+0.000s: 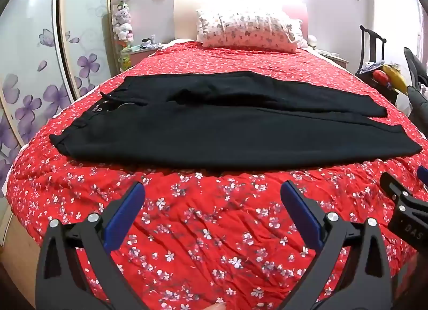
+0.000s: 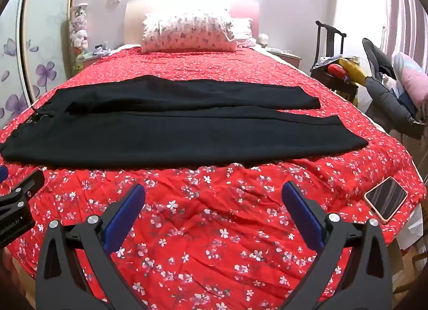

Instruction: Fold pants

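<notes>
Black pants [image 1: 227, 125] lie flat across a red floral bedspread [image 1: 200, 229], waistband to the left, both legs stretched to the right, the far leg shorter in view. They also show in the right wrist view [image 2: 174, 128]. My left gripper [image 1: 212, 195] is open and empty above the bedspread, short of the pants' near edge. My right gripper [image 2: 213, 195] is open and empty too, in front of the near leg. The right gripper's edge shows in the left wrist view [image 1: 404, 203].
A phone [image 2: 386, 200] lies on the bedspread at the right edge. A floral pillow [image 2: 188, 33] rests at the headboard. A wardrobe with purple flowers [image 1: 40, 69] stands left. A dark chair with clothes and toys [image 2: 345, 69] stands right.
</notes>
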Demonstrator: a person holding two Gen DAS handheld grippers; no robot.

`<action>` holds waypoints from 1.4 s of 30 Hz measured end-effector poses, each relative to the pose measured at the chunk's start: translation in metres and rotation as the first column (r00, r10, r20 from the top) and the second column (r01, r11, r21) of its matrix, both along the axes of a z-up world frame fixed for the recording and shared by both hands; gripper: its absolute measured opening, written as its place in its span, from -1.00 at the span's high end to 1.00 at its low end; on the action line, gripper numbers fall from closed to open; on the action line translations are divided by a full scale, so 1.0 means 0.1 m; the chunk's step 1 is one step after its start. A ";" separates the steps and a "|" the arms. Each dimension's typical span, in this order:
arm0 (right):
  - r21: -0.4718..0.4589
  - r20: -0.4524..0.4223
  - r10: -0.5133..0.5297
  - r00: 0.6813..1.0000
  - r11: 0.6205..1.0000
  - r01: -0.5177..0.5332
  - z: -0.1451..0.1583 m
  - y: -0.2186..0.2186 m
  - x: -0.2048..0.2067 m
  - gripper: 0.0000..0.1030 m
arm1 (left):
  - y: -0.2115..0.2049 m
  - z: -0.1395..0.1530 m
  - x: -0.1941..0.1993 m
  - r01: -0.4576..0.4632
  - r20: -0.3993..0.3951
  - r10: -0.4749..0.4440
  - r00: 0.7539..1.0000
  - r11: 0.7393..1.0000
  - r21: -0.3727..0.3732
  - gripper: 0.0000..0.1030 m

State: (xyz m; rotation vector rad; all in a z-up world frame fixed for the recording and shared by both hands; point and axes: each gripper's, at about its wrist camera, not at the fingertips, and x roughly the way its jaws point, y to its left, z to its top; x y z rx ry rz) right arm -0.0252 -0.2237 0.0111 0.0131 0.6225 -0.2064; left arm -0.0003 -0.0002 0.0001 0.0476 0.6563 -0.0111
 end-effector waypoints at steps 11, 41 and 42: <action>0.023 -0.011 -0.002 1.000 1.000 0.002 -0.01 -0.02 0.02 -0.97 | -0.03 -0.02 -0.02 -0.001 -0.010 0.000 1.000 1.000 -0.009 -0.97; 0.019 -0.011 -0.001 1.000 1.000 0.002 -0.02 -0.02 0.01 -0.97 | 0.09 -0.07 -0.02 -0.009 -0.014 0.008 1.000 0.999 -0.033 -0.97; 0.019 -0.012 -0.001 1.000 1.000 0.001 -0.02 -0.02 0.02 -0.97 | 0.09 -0.07 -0.02 -0.008 -0.014 0.008 1.000 0.999 -0.033 -0.97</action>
